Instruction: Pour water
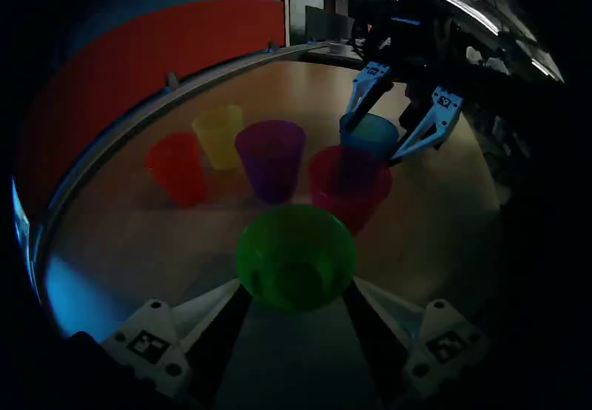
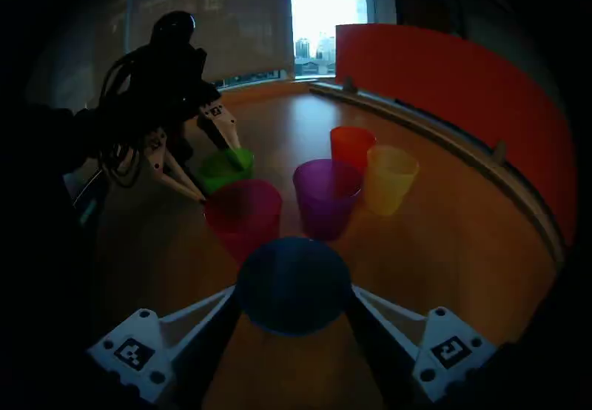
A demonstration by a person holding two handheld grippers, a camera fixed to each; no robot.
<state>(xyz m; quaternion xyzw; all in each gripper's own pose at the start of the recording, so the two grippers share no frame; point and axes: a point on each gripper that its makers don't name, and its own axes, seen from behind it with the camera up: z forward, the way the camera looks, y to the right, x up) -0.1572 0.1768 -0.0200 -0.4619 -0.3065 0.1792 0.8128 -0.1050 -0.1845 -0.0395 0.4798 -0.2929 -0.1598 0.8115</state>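
- The green cup (image 1: 296,258) stands at one edge of a cluster of cups on the tabletop (image 1: 451,225). The left hand-held gripper (image 1: 297,286) is grasping it, one finger against each side of its wall.
- The blue cup (image 2: 294,284) stands at the opposite edge of the cluster. The right hand-held gripper (image 2: 294,295) is clamped on it in the same way.
- The light is too dim to tell whether either cup holds water, or whether either is lifted off the wood.
- A red cup (image 1: 348,184) and a purple cup (image 1: 270,158) stand close together between the two held cups.
- A yellow cup (image 1: 218,135) and an orange cup (image 1: 177,167) stand just beside each other, nearer the red wall (image 1: 148,55).
- The step in hand looks like taking up the pouring cup.
- To do it well, lift the cup straight up so it clears the red cup just beside it, and keep it upright until its lip is over the receiving cup.
- Then tip slowly, while the other hand-held gripper steadies the receiver on the tabletop.
- These thin plastic walls will probably flex, so squeeze only enough to stop slipping.
- No brand or readable writing shows on any cup. The only printed things are the square black-and-white markers (image 1: 152,345) on the fingers.
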